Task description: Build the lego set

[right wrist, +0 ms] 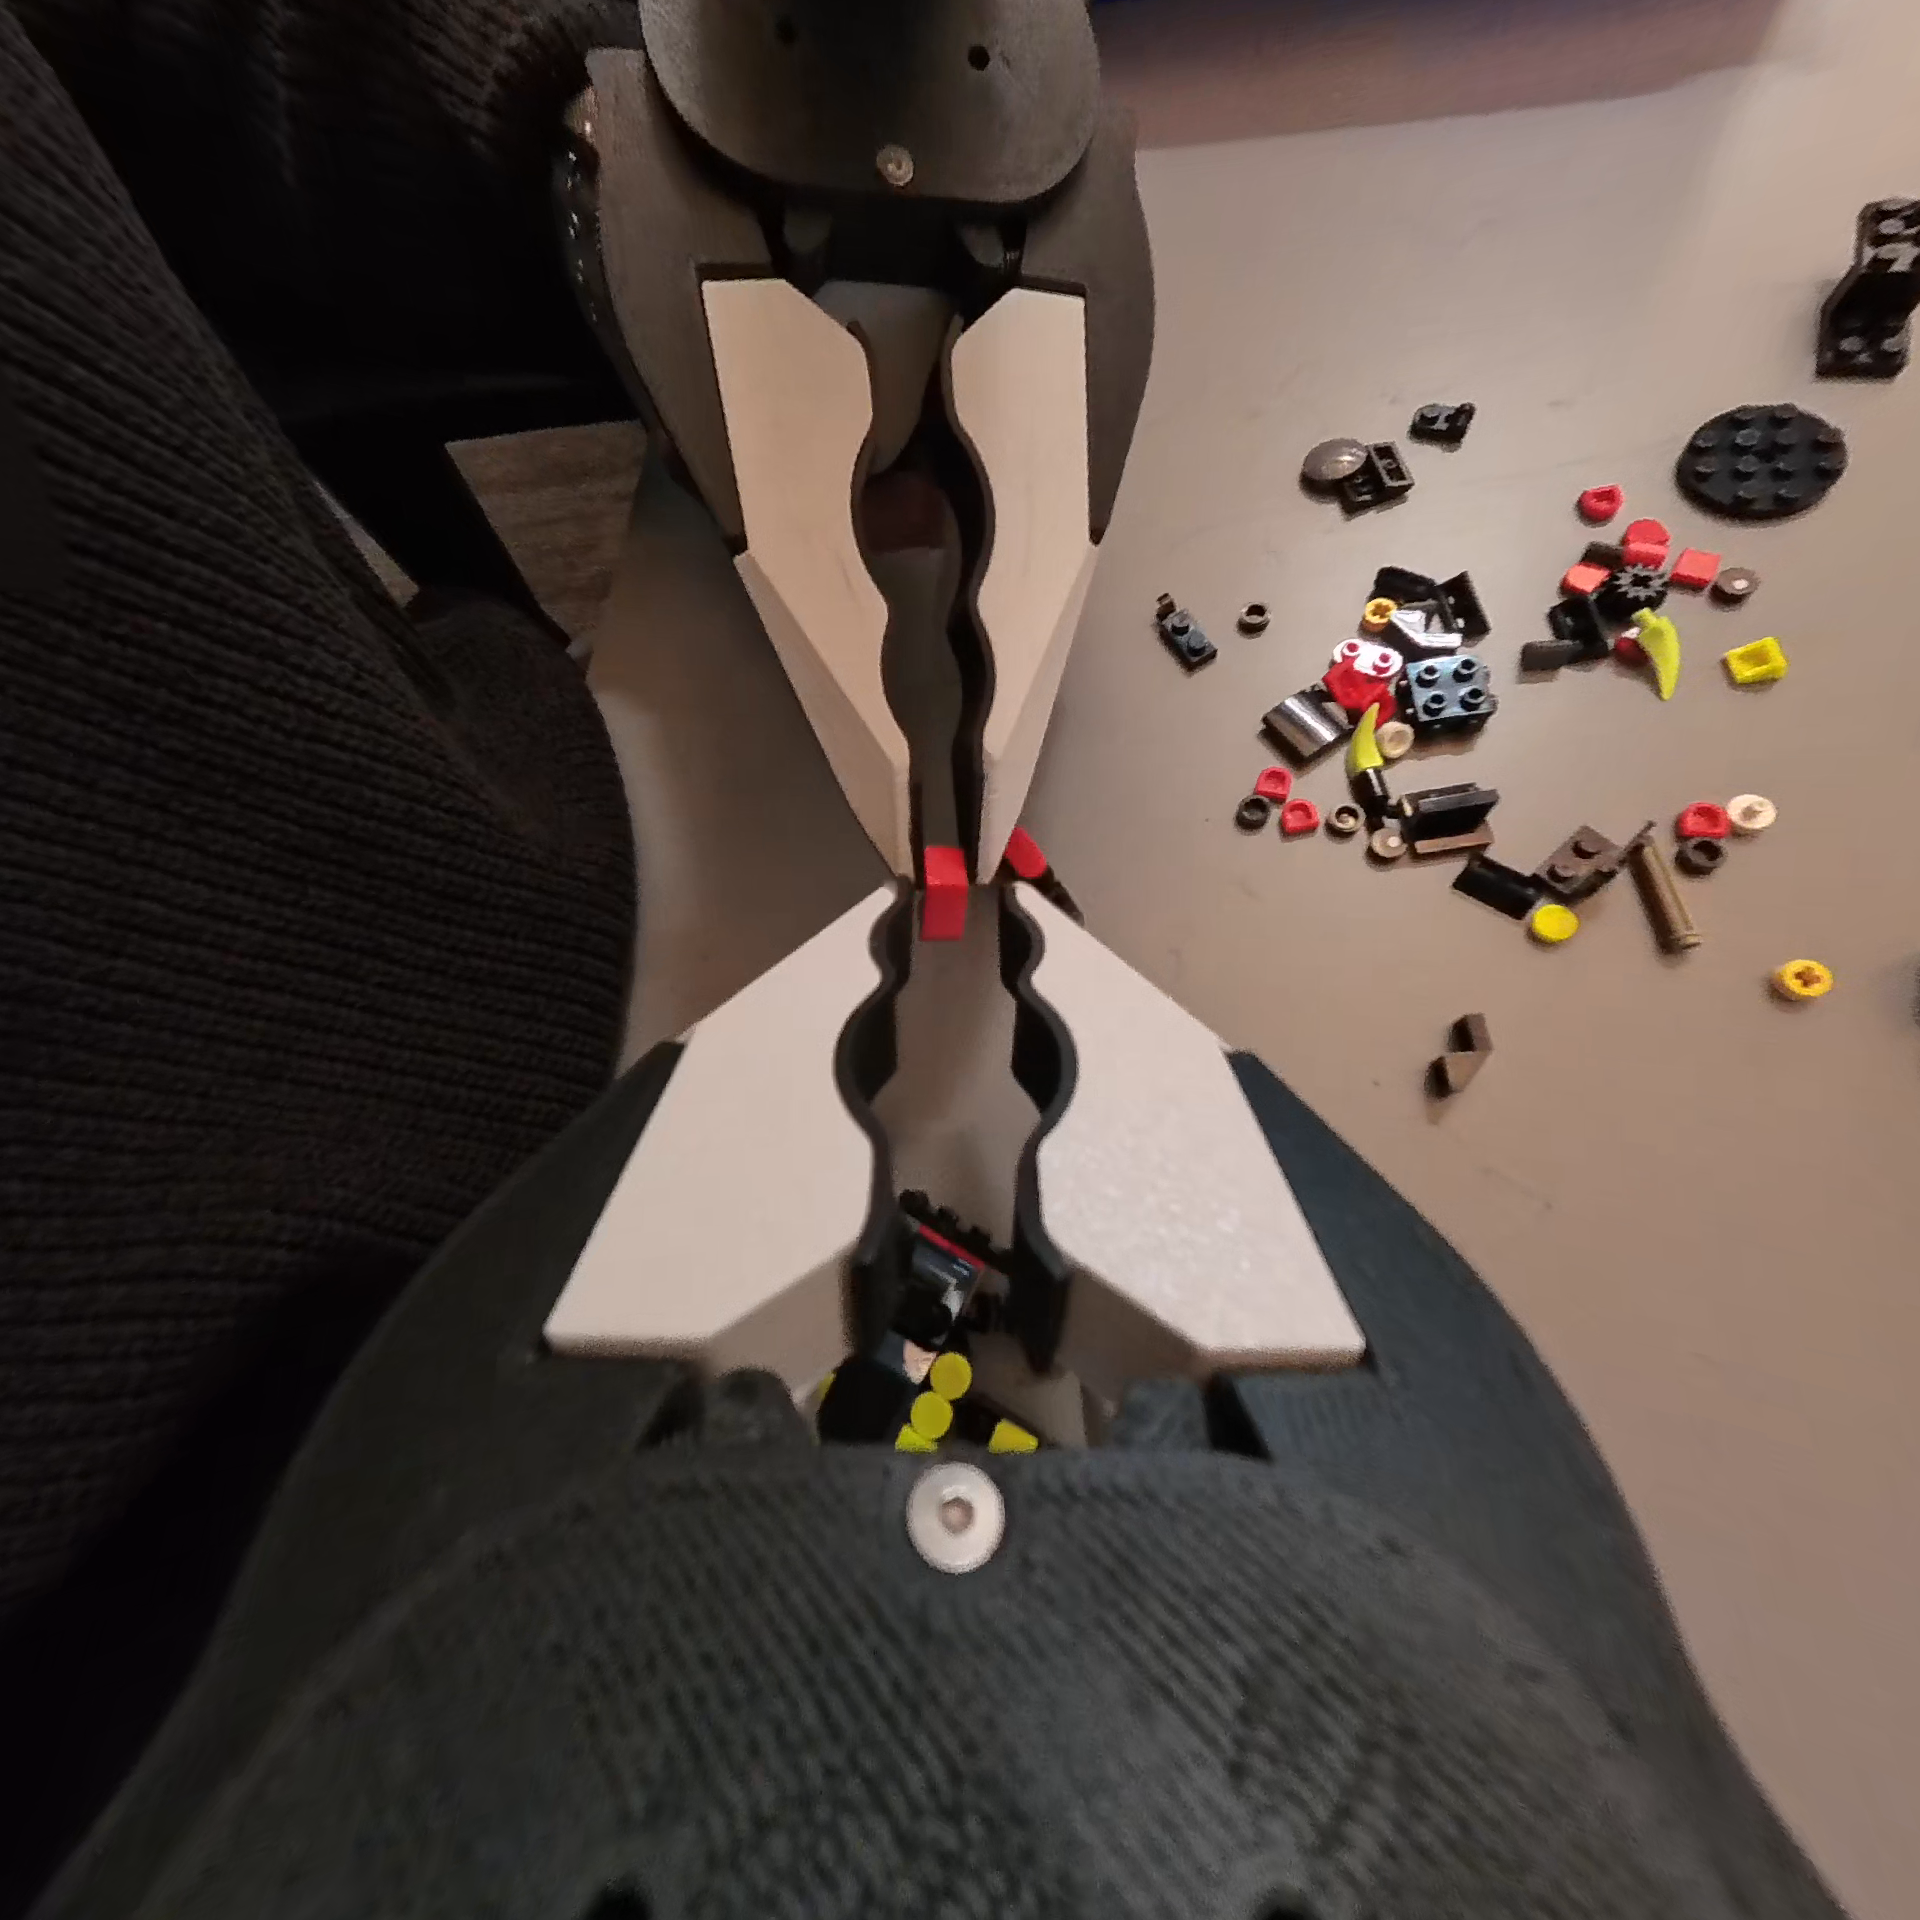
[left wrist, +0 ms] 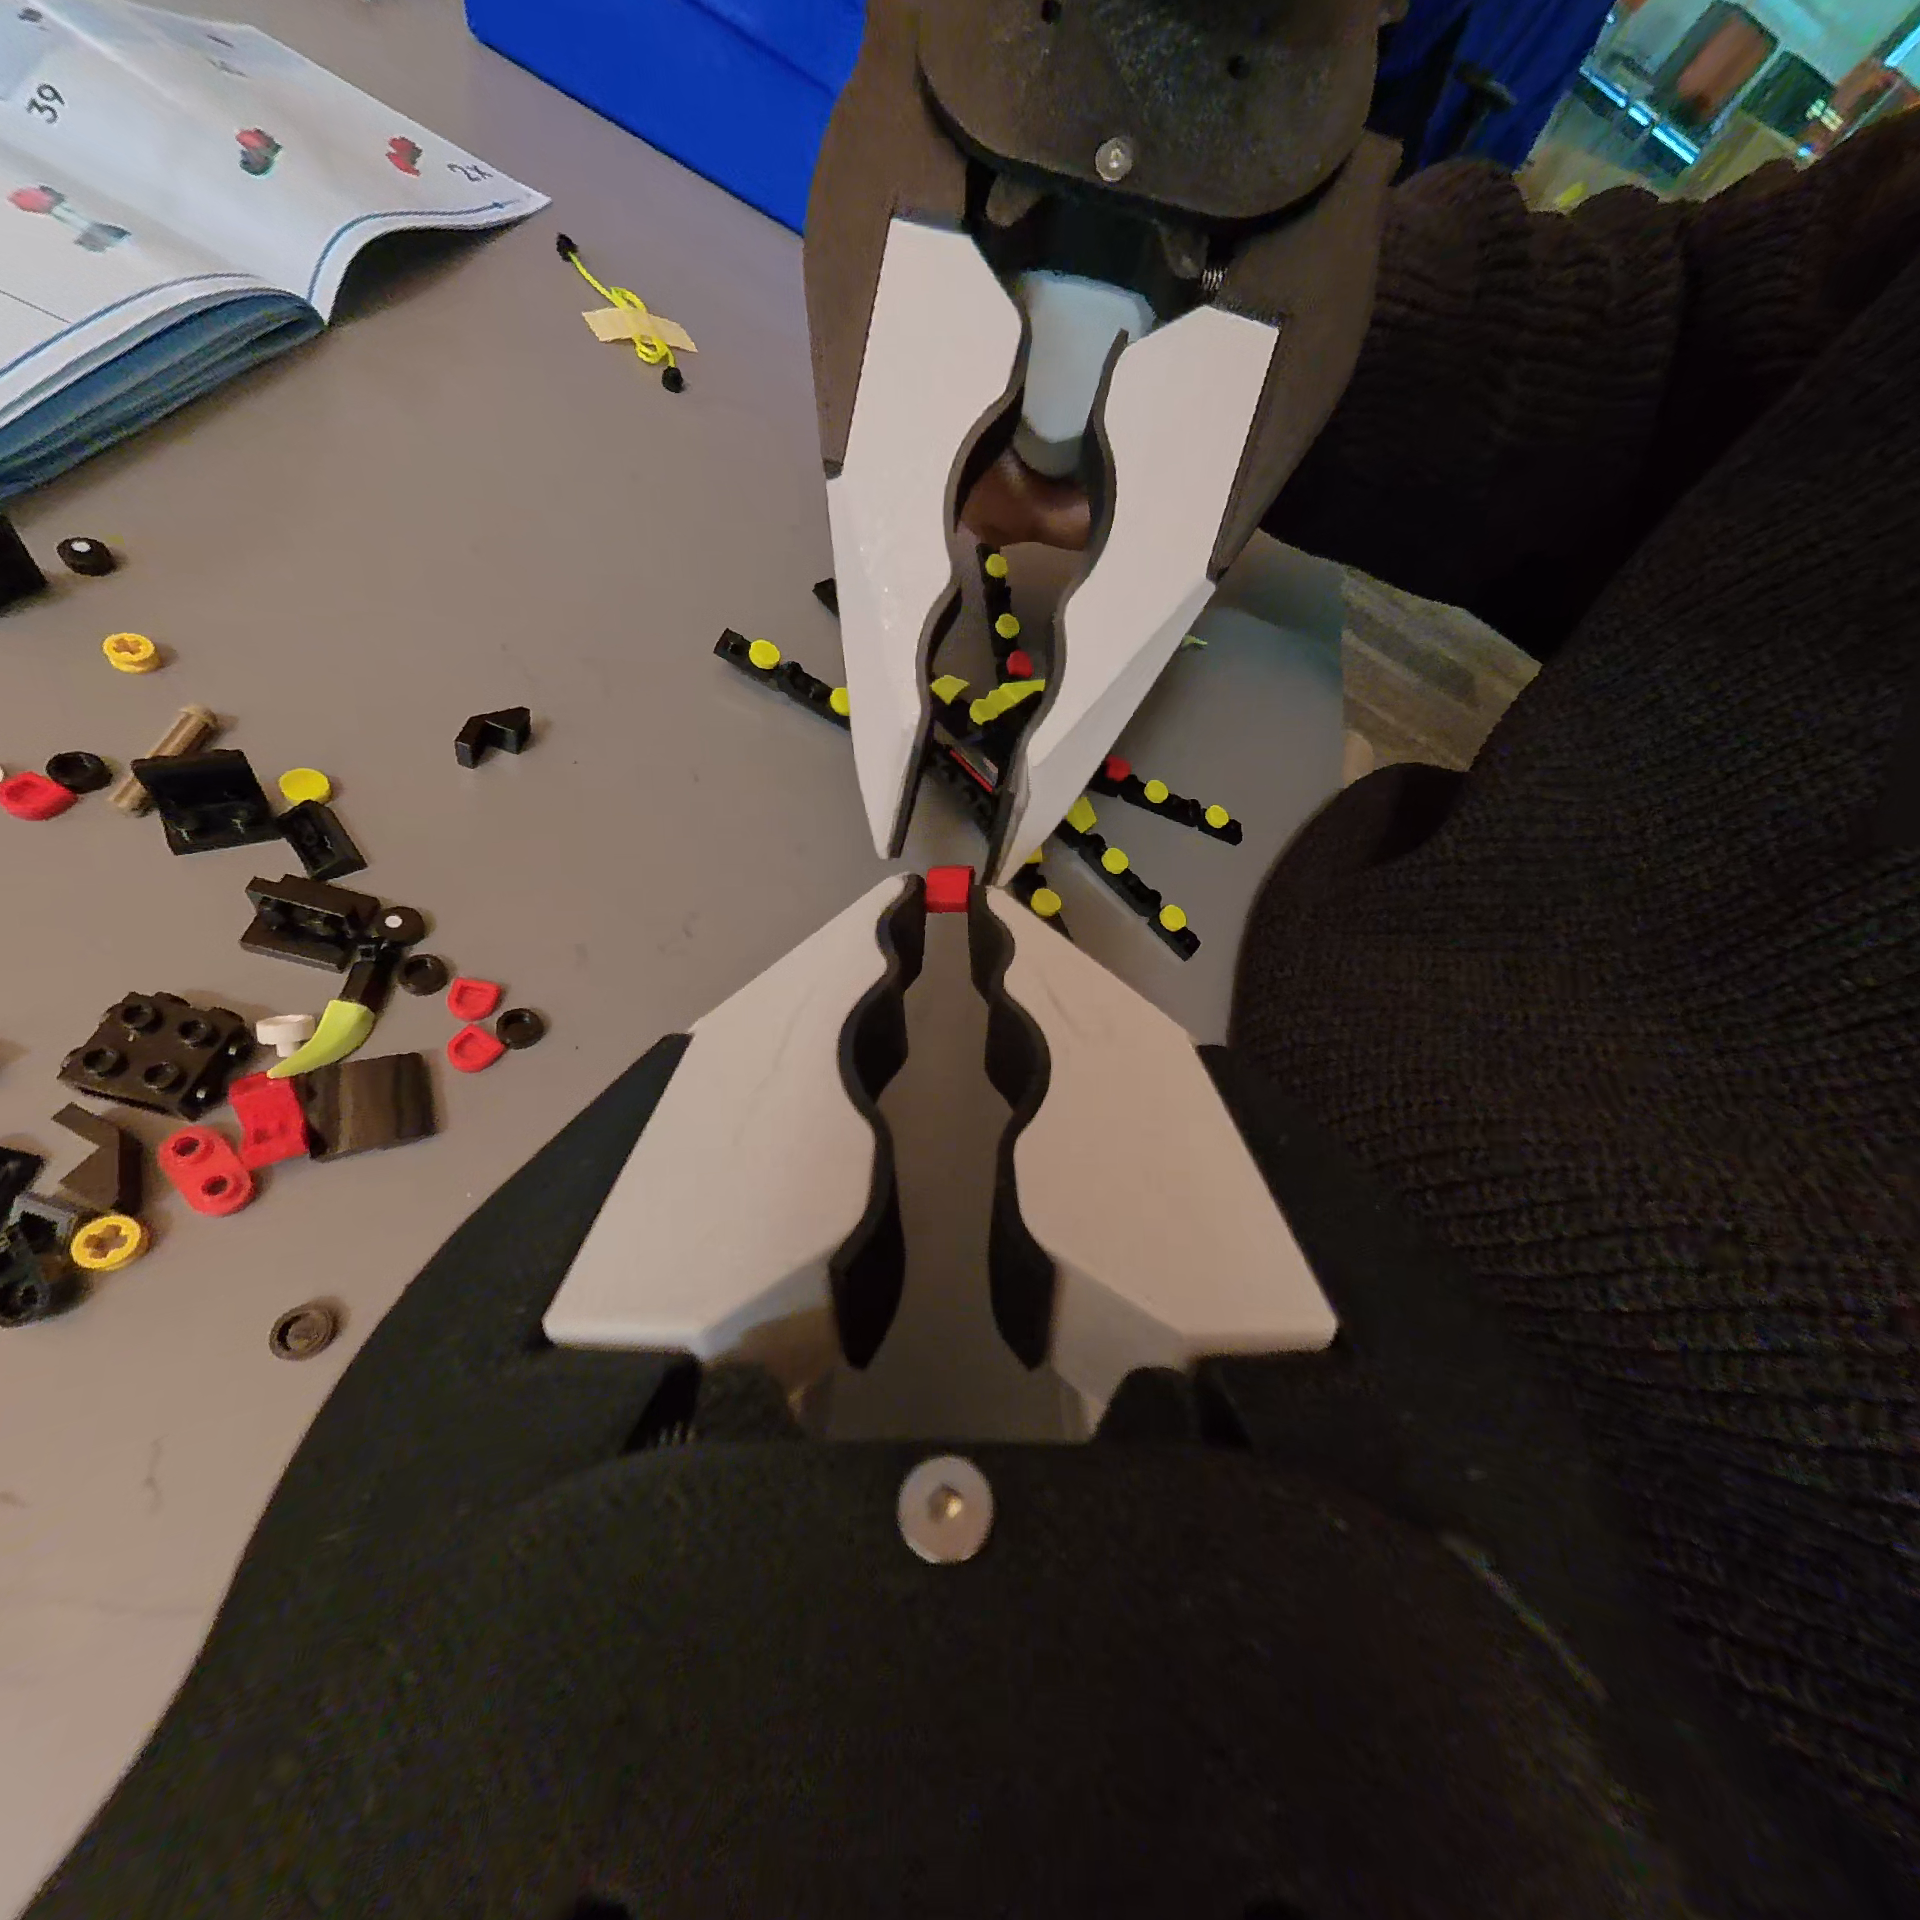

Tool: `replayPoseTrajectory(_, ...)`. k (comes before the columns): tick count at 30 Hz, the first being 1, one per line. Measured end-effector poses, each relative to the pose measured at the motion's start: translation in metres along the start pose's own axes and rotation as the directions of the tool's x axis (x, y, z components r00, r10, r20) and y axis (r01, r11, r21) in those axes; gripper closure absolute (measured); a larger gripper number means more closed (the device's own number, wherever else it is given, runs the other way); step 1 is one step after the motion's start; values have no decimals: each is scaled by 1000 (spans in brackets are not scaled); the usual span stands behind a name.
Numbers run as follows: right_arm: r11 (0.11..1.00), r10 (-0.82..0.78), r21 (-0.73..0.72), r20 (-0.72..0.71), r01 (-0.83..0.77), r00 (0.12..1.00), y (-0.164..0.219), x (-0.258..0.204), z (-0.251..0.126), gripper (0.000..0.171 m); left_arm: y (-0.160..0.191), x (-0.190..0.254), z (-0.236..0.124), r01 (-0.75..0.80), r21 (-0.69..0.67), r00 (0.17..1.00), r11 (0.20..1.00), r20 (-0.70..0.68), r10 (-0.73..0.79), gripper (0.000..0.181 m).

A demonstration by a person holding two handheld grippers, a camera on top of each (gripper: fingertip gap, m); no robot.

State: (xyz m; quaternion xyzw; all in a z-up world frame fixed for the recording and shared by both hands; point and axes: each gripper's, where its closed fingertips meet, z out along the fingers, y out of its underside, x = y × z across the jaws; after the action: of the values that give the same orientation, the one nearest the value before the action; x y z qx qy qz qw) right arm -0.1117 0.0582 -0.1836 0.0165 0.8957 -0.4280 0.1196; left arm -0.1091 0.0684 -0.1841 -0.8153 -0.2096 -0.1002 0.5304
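Observation:
My left gripper (left wrist: 948, 891) is shut on a small red piece (left wrist: 948, 889) at its very tips. My right gripper (left wrist: 940, 847) comes in from the top of the left wrist view, tip to tip with it. It is shut on a black model with yellow studs and long legs (left wrist: 1153, 795), held deep between its jaws. In the right wrist view the model (right wrist: 935, 1288) sits low in my right gripper (right wrist: 951, 902). The red piece (right wrist: 943, 894) hangs from my left gripper (right wrist: 948, 860), which comes from above. The piece lies between the right fingertips.
Loose black, red and yellow pieces (left wrist: 260, 935) are scattered on the grey table (left wrist: 571, 520), also seen in the right wrist view (right wrist: 1455, 707). An open instruction booklet (left wrist: 156, 229) and a blue box (left wrist: 675, 83) lie beyond. A black knit sleeve (left wrist: 1610, 935) fills the right side. Only a small space, under 4 cm, lies between the two pairs of fingers.

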Motion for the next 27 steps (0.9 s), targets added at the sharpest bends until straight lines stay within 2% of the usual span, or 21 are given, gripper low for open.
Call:
replayPoseTrajectory(9, 1000, -7, -17, 40, 8, 999, 5, -7, 3, 161, 6, 3, 3, -5, -29, 1000, 1000, -20, 5, 176)
replayPoseTrajectory(13, 999, 16, -40, 72, -13, 997, 9, -10, 4, 152, 8, 1, 2, -17, -38, 1000, 999, -13, 17, 176)
replayPoseTrajectory(20, 999, 0, -52, 71, 4, 997, 12, -10, 7, 165, 10, 7, 4, -48, -48, 998, 998, -31, 46, 176)
replayPoseTrajectory(23, 999, -11, -51, 36, 13, 999, 11, -4, 6, 165, 9, 1, 3, -49, -49, 999, 998, 3, 50, 174)
replayPoseTrajectory(27, 995, -38, -92, -82, 31, 996, 22, 18, 3, 165, 15, -21, -2, -79, -108, 983, 991, 155, 95, 161)
